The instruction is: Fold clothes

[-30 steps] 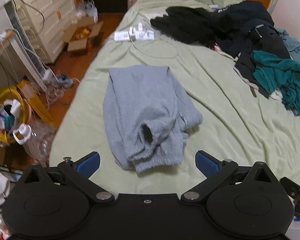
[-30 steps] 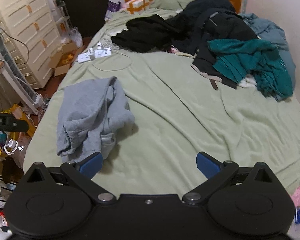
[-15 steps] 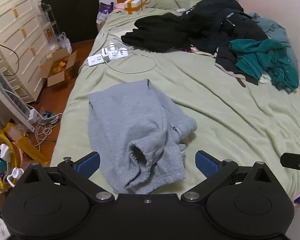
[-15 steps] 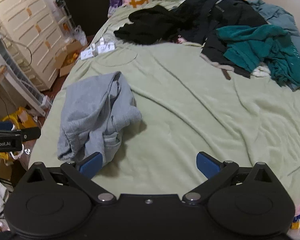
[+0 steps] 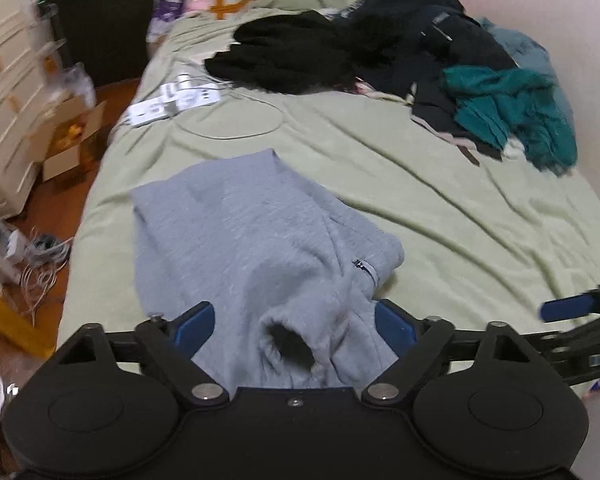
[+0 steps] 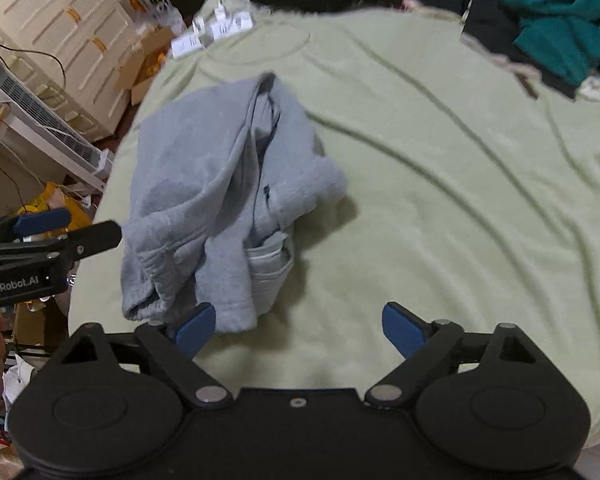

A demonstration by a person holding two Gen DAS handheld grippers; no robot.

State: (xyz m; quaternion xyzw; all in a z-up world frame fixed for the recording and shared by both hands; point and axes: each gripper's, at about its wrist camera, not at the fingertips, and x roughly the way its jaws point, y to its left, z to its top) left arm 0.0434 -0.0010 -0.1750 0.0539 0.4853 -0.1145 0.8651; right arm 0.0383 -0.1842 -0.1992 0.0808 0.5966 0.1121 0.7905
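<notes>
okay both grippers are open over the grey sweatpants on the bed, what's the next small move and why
Probably ease the left hand-held gripper down and close on the grey sweatpants at the cuff end. Its jaws are open and straddle that bunched end, nothing is gripped, and the right hand-held gripper hangs open beside the pile.

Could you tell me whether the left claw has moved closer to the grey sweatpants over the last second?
Yes. The left claw has advanced toward the grey sweatpants lying on the green bedsheet; its open blue pads now flank the cuff end.
</notes>
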